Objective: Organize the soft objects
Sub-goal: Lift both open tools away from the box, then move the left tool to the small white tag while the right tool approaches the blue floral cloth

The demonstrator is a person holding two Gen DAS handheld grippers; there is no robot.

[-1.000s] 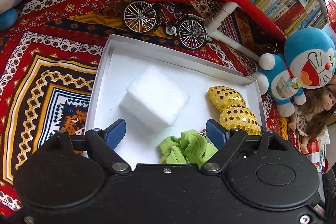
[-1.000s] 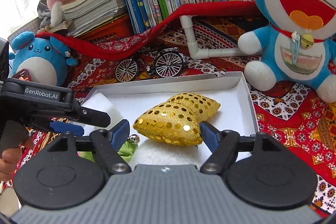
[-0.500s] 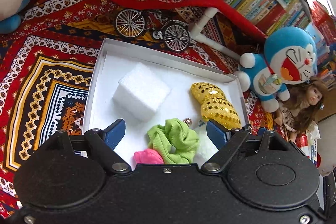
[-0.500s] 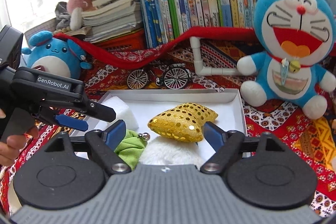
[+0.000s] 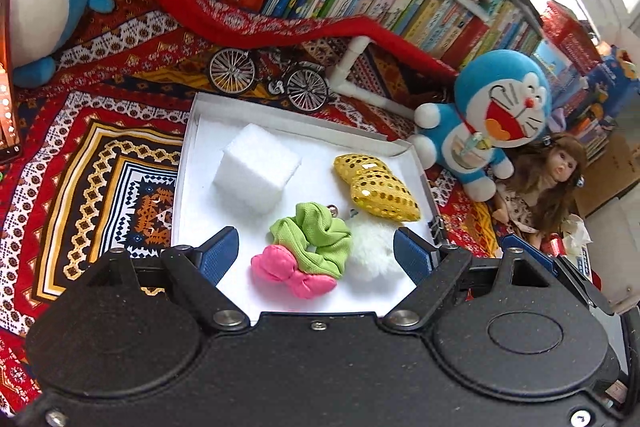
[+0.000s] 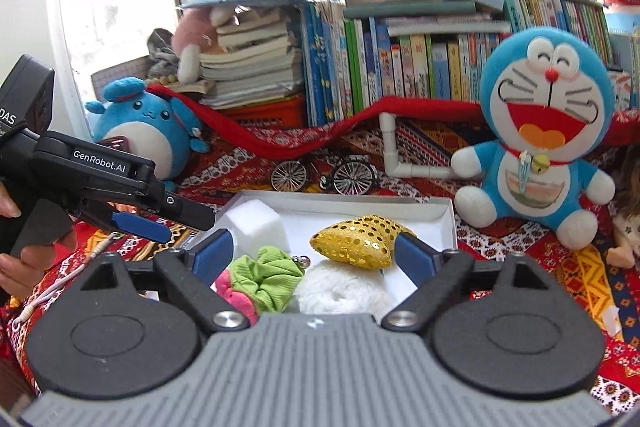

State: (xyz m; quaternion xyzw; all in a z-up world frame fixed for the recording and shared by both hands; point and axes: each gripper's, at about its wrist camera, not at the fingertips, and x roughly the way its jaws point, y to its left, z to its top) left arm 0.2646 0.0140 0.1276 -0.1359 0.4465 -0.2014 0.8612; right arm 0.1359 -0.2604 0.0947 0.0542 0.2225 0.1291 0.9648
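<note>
- Patterned cloth [image 5: 100, 163] covers the surface; books w/ a big Doraemon plush [image 6: 548, 131] at the back.
- White box [image 5: 188, 163] sits mid-cloth, toy bicycle [image 5: 268, 83] just behind its far wall.
- Inside the box: white foam cube [image 5: 256, 167] at far left, gold sequin heart [image 5: 376, 187] at right, its long axis running far-to-near.
- Near the front edge: white fluffy pompom [image 5: 372, 247] just under the heart, green scrunchie [image 5: 312, 235] touching it, pink bow [image 5: 292, 271] nearest.
- Left gripper [image 5: 316, 255]: fingers spread, nothing between the pads; hovers over the bow & scrunchie, apart from them.
- Right gripper [image 6: 312, 259]: jaws just been widening, empty; heart & pompom lie straight ahead between its fingers, untouched.
- Judgement: all five soft things look boxed; if anything needs a nudge, the bow's closest to the left tool, the heart to the right.
</note>
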